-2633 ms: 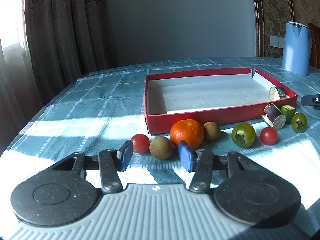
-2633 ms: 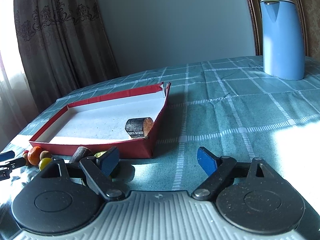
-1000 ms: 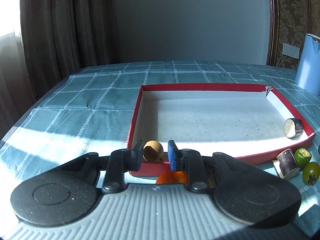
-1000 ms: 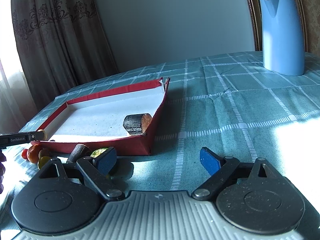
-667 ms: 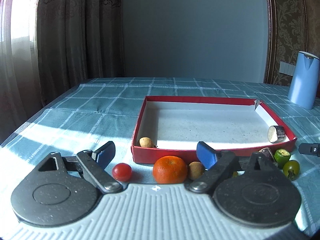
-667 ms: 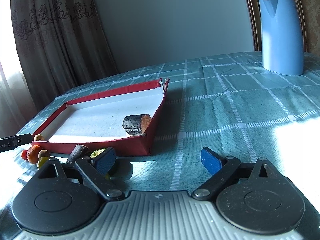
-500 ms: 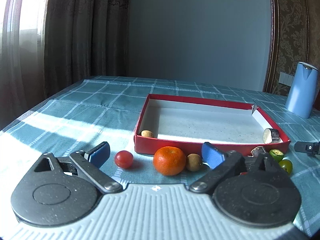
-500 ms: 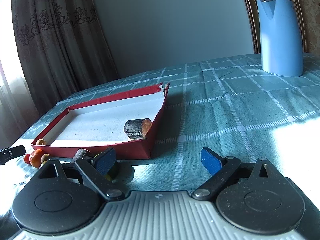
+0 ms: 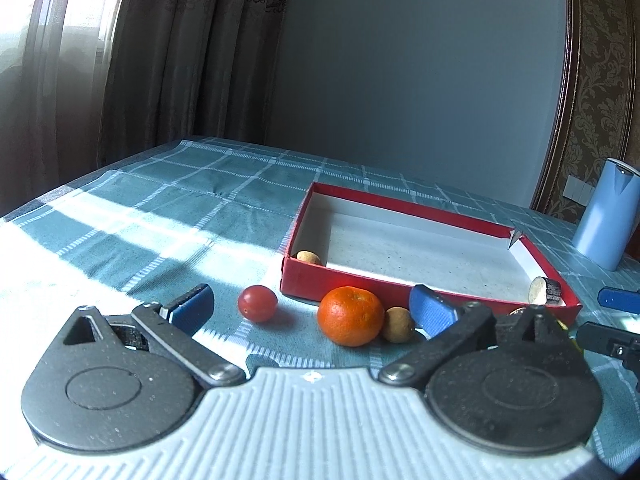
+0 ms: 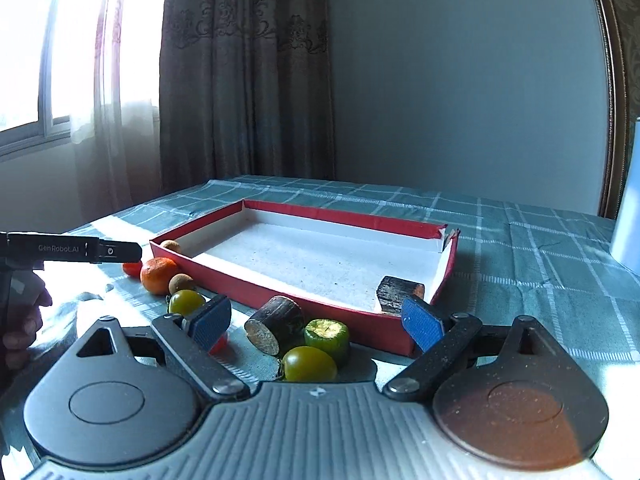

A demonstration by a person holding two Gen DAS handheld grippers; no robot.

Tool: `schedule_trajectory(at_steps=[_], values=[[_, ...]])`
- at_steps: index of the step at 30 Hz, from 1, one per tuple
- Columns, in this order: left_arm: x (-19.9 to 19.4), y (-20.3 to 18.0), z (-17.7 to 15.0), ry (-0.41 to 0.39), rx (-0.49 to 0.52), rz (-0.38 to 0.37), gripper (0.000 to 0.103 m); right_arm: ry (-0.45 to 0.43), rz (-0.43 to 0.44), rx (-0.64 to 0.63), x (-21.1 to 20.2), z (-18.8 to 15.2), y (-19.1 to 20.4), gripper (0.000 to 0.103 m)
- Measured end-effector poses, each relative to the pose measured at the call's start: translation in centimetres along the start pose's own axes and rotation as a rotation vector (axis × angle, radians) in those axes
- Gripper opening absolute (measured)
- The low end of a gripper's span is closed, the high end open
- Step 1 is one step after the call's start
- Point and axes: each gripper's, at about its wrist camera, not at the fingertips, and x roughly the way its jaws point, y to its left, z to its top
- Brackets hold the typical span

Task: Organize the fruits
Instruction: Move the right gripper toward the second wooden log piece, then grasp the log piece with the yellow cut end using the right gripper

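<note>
A red box (image 9: 404, 292) with a white floor holds a brown longan (image 9: 308, 257) in its near left corner and a dark cut piece (image 9: 544, 290) at its right end. In front of it lie a red tomato (image 9: 257, 303), an orange (image 9: 350, 316) and a second longan (image 9: 397, 324). My left gripper (image 9: 312, 308) is open and empty, just short of the orange. My right gripper (image 10: 318, 322) is open and empty over a dark cut piece (image 10: 274, 324), a green cut fruit (image 10: 327, 334) and a green tomato (image 10: 309, 363). Another green tomato (image 10: 186, 301) lies to their left.
A blue kettle (image 9: 604, 224) stands on the checked tablecloth (image 9: 160, 208) at the far right. Curtains and a window are at the left. The left gripper's body (image 10: 72, 251) shows at the left of the right wrist view.
My left gripper let the longan go in the box, opened and drew back left. My right gripper has swung left, so it now faces the cut pieces and green tomatoes.
</note>
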Motion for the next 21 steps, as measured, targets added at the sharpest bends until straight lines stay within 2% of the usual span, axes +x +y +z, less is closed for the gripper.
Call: schedule_trajectory(at_steps=[8, 9, 11, 13, 21], values=[[0.2, 0.1, -0.1, 0.007, 0.0, -0.001, 0.103, 0.057, 0.179, -0.241, 2.2, 1.3, 1.7, 0.092], [0.2, 0.1, -0.1, 0.008, 0.001, 0.0, 0.103, 0.073, 0.206, -0.263, 2.4, 1.4, 1.7, 0.087], [0.3, 0.1, -0.1, 0.01, 0.001, 0.0, 0.103, 0.111, 0.235, -0.304, 3.1, 1.6, 1.6, 0.067], [0.3, 0.1, -0.1, 0.009, -0.001, -0.001, 0.103, 0.145, 0.234, -0.333, 3.9, 1.7, 1.4, 0.056], [0.3, 0.1, -0.1, 0.016, 0.002, 0.0, 0.103, 0.182, 0.289, -0.377, 5.0, 2.1, 0.6, 0.056]])
